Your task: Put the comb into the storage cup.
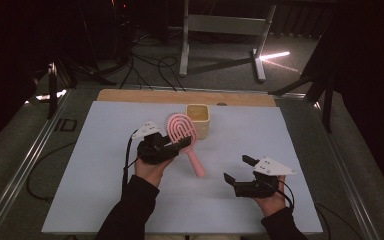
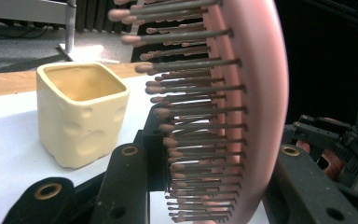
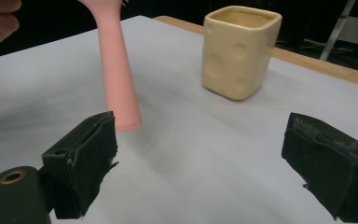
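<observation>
White-topped table (image 1: 105, 200), yellow cup (image 1: 198, 120) standing on it

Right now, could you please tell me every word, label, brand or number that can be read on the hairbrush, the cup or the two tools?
There are none: no readable text.
Pink hairbrush: plain, no print on the head or handle.
Yellow cup: round dimples only, no label.
Left tool and right tool: black parts and grey plates, no readable marking.
</observation>
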`<state>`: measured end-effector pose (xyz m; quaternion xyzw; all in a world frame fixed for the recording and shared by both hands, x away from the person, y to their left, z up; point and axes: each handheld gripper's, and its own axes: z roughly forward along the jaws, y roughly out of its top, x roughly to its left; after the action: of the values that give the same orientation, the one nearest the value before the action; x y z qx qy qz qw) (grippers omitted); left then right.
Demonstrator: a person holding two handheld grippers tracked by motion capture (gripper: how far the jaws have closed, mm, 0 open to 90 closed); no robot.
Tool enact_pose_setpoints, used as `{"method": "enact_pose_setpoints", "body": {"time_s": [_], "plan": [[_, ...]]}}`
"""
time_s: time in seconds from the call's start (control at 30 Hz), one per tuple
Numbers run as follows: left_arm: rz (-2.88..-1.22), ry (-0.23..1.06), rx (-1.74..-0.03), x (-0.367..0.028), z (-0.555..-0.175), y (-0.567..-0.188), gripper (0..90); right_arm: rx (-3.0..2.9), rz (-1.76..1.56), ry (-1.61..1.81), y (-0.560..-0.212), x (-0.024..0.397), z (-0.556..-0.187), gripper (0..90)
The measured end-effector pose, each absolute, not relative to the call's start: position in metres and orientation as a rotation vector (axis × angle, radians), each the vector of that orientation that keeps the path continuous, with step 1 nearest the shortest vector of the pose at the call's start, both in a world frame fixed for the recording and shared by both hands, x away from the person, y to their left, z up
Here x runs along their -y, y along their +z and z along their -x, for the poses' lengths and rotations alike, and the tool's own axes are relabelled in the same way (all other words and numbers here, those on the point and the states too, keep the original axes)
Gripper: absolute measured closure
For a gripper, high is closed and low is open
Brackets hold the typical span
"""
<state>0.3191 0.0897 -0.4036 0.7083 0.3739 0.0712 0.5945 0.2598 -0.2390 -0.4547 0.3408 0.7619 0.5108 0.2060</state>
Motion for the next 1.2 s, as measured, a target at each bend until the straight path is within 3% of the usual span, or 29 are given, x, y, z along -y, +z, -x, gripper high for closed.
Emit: {"method": "enact_pose_setpoints", "body": {"time_s": [0.63, 1.2], "plan": [[-1.653, 0.217, -0.85, -0.096, -0.325, -0.391, 64.1, -2.011, -1.016, 1.414, -0.473, 0.272, -0.247, 10.2], [-1.635, 0.257, -0.862, -0.102, -0.334, -0.388, 64.1, -1.985, -1.03, 1.418, -0.48, 0.274, -0.241, 10.3]]}}
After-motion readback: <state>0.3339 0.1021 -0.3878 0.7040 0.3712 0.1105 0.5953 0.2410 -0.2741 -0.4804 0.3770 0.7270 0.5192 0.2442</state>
